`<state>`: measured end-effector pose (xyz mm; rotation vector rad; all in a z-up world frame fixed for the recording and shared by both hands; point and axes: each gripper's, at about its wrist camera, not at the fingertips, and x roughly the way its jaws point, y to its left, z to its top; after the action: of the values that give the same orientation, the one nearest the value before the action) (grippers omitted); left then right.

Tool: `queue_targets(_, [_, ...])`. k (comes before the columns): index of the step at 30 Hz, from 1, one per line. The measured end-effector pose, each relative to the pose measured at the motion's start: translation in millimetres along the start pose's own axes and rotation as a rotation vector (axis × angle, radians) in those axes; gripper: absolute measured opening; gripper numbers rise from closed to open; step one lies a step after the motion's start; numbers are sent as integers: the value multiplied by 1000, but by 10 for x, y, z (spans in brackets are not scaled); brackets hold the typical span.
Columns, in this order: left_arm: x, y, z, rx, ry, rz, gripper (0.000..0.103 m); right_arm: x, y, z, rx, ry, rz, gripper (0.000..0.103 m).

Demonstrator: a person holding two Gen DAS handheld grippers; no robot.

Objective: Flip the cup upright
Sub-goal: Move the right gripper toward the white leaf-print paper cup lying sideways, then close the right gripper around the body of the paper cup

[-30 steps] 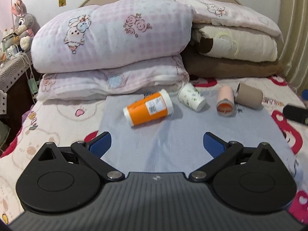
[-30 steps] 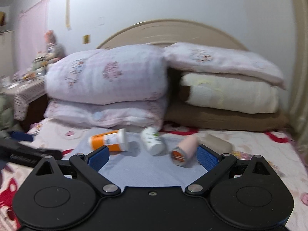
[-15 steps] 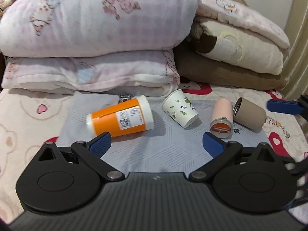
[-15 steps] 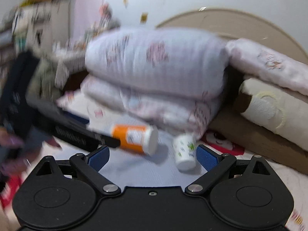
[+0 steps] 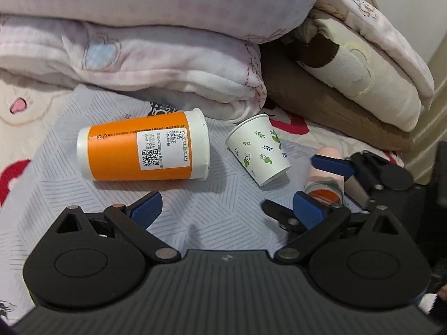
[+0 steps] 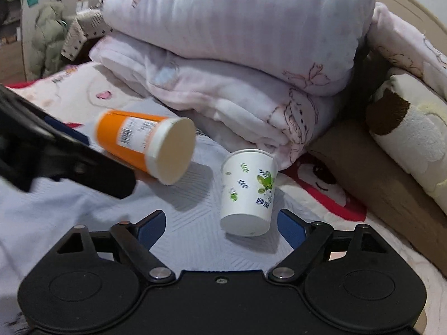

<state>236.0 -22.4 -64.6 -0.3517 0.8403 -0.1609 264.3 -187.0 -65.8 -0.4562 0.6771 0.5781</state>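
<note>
While both were farther back before: right gripper (image 6: pixel 220 224) and left gripper (image 5: pixel 227 208), jaws apart, now nearer leaf-print cup (image 6: pixel 247 192).

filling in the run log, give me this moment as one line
phase: approach | left gripper: open, empty | right gripper: open, facing white leaf-print paper cup | cup: on its side | orange cup: on its side

A stack of pink quilts (image 5: pixel 134 42) lies at the head of the bed, and a brown and cream folded blanket (image 5: pixel 349 83) is just beside it on the right. A grey patterned cloth (image 5: pixel 195 209) is spread on the bed sheet (image 6: pixel 83 89). A green jacket (image 6: pixel 47 47) hangs far behind.
</note>
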Motion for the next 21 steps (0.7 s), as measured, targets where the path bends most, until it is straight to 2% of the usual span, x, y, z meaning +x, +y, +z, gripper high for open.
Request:
queue_targets(5, [72, -4, 54, 10, 14, 8, 101, 295, -16, 27, -36, 30, -23, 89])
queue_targets(15, [106, -1, 112, 16, 18, 29, 99, 536, -48, 16, -26, 63, -77, 72])
queue_targets(17, [88, -16, 109, 41, 44, 56, 99, 569, -61, 16, -22, 64, -106, 61])
queue_targets(21, [-44, -20, 95, 78, 25, 67, 99, 478, -84, -17, 33, 40, -82, 60])
